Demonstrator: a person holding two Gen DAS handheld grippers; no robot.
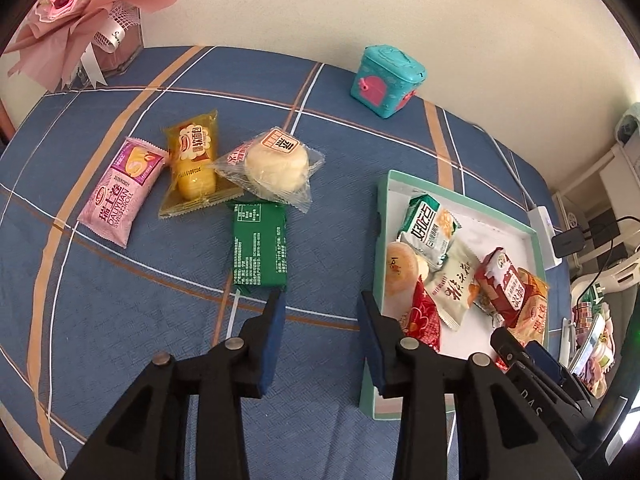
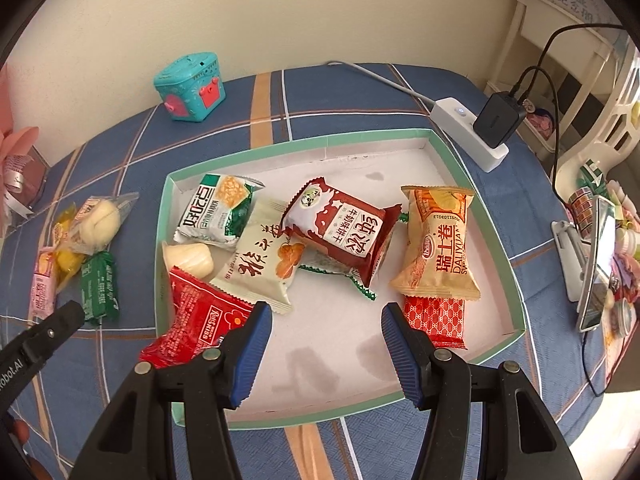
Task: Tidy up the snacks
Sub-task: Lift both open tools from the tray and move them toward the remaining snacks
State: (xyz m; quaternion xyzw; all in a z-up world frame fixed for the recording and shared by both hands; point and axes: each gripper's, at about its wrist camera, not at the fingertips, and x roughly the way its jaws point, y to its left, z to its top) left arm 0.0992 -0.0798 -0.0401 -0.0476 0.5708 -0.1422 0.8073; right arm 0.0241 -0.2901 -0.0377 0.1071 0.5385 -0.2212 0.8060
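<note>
Green foil is what my next move turns on: the green packet [image 1: 260,246] lies flat on the blue plaid cloth [image 1: 120,320], just above and a little left of my left tongs [image 1: 322,300] in the left wrist view, its near edge almost at the tip of the left pad. Its long axis runs up and down the frame, roughly in line with the way my tongs point, so I judge the pads would close across its short width. My left tongs stand spread with nothing between them. Above the packet, toward the upper left, sit the round white pastry [image 1: 276,166], the yellow bread pack [image 1: 196,160] and the pink Swiss roll [image 1: 120,196], all outside the tray. My right tongs [image 2: 326,314], also spread and empty, hover over the mint-rimmed tray [image 2: 304,142] among the snacks already in it, well apart from the green packet at the left edge of that view, so my left hand is clearly the nearer one
</note>
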